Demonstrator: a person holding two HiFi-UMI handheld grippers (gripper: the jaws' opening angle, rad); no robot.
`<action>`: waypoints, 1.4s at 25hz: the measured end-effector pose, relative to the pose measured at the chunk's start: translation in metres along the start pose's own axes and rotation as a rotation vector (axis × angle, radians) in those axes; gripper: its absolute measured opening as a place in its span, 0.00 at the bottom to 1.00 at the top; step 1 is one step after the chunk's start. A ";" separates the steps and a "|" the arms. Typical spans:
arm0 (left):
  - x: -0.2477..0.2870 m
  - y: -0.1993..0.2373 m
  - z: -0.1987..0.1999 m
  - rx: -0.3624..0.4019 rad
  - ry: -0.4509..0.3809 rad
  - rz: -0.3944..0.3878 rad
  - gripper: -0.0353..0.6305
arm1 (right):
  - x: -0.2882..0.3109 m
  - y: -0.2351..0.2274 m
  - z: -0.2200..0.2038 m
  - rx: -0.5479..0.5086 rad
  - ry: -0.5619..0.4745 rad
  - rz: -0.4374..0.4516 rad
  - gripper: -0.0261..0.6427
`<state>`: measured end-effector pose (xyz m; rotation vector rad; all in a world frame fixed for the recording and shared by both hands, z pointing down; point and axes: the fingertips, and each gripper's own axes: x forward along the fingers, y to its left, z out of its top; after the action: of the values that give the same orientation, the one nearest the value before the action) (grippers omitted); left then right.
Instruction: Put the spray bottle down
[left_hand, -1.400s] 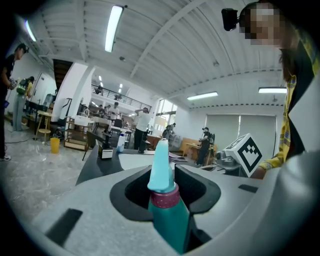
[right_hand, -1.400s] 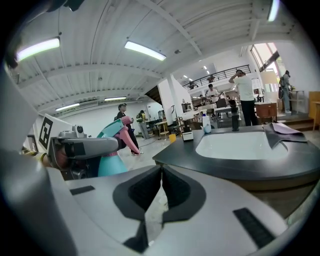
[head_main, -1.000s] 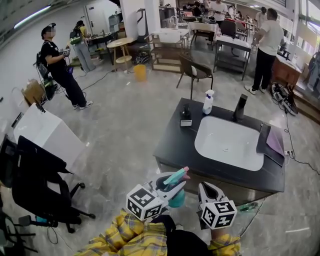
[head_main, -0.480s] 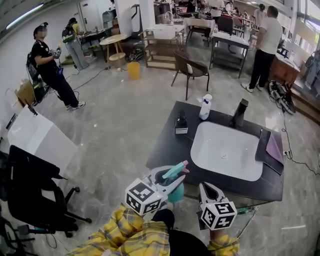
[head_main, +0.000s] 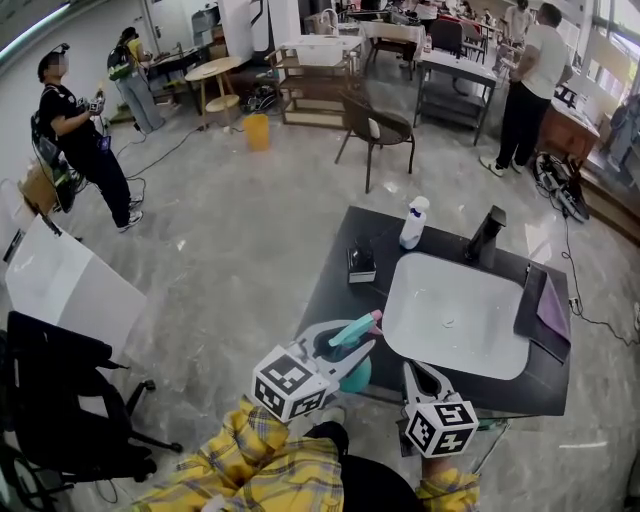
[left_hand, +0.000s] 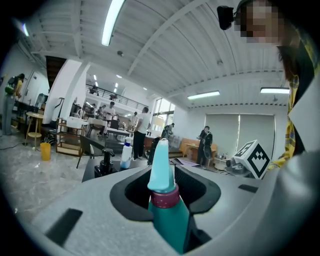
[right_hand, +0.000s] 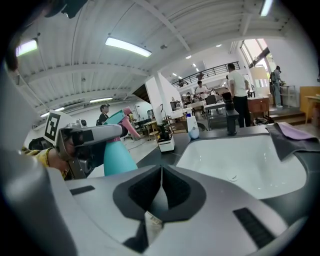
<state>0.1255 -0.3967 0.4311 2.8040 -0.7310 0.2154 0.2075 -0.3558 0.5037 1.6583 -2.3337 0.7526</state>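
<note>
**1. Task status.** The spray bottle (head_main: 356, 376) is not yet set down. I hold it in the air in my left gripper (head_main: 347, 352), at the near edge of the counter (head_main: 335, 290) and at about 7 o'clock from the sink basin (head_main: 455, 315). Remaining steps, as I judge them:
- Carry the bottle over a bare part of the counter.
- Lower it until the base bears.
- Spread the jaws and withdraw.

**2. Claw state.**
- **Left:** the jaws pinch the bottle just below its collar. The nozzle projects ahead at 12 o'clock in the left gripper view.
- **Right:** the right gripper (head_main: 416, 375) has its pads pressed together with nothing between them. It hangs at 3 o'clock from the left one.

**3. Materials and shapes.**
- **Bottle:** smooth teal plastic with a rounded body that narrows upward. It has a dark red collar and a paler, tapered head. The fill level cannot be read from these views.
- **Counter:** dark, flat and matt.
- **Basin:** white and glossy, a rounded rectangle.
- **Far side of the counter, from 10 to 1 o'clock of the basin:** a black pump dispenser (head_main: 360, 262), a white sprayer (head_main: 413, 222) and a black faucet (head_main: 486, 235).
</note>
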 end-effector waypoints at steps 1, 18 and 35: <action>0.002 0.006 0.002 -0.002 -0.002 -0.002 0.23 | 0.006 -0.001 0.002 0.001 0.003 -0.001 0.05; 0.023 0.083 0.011 0.037 -0.004 -0.057 0.23 | 0.084 0.003 0.028 0.000 0.012 -0.029 0.05; 0.070 0.108 0.020 0.065 -0.042 0.020 0.23 | 0.104 -0.042 0.055 -0.017 0.031 0.012 0.05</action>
<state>0.1341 -0.5261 0.4461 2.8719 -0.7759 0.1873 0.2163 -0.4802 0.5128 1.6157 -2.3247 0.7533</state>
